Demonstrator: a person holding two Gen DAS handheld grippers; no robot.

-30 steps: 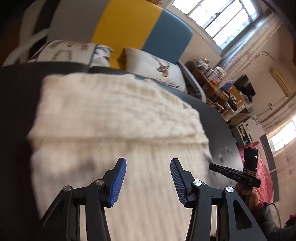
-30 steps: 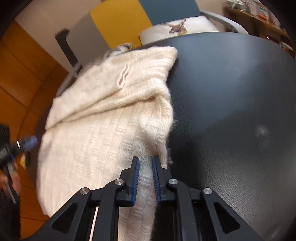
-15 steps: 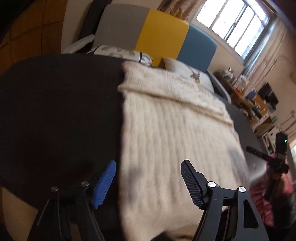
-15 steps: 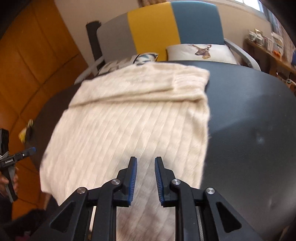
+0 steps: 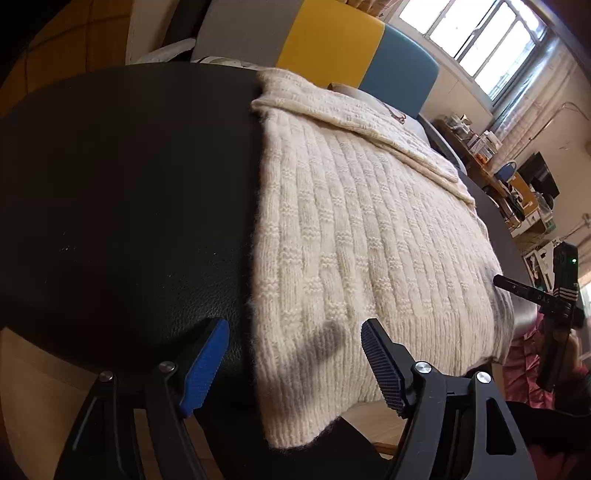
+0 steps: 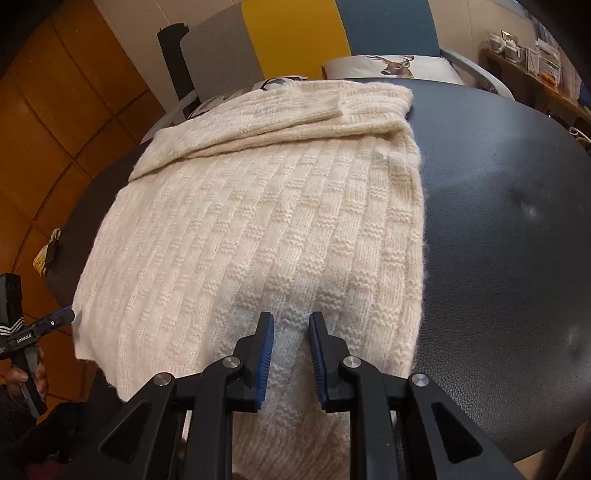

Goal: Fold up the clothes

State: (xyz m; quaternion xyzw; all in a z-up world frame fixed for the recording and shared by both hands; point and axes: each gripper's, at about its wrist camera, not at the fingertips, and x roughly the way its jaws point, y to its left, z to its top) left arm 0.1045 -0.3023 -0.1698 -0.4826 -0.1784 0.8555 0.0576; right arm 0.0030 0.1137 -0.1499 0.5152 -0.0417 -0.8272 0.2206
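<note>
A cream knitted sweater [image 5: 362, 236] lies flat on a round black table [image 5: 129, 192], with its sleeves folded across the far end. Its near hem hangs over the table's front edge. My left gripper [image 5: 291, 354] is open and empty, just in front of the sweater's near left corner. In the right wrist view the sweater [image 6: 266, 221] fills the middle. My right gripper [image 6: 291, 347] is narrowly open above the sweater's near hem and holds nothing. The right gripper also shows at the right edge of the left wrist view [image 5: 546, 295].
A grey, yellow and blue sofa [image 6: 295, 37] with a deer cushion [image 6: 391, 66] stands behind the table [image 6: 517, 240]. Orange wall panels [image 6: 55, 110] are at the left. A cluttered shelf [image 5: 498, 166] and windows [image 5: 476, 33] are at the right. The left gripper shows in the right wrist view [image 6: 22, 332].
Both grippers have pulled back toward the table's near edge. The right gripper has let go of the sweater's right side, which now lies flat. The left gripper has shifted to the near left corner.
</note>
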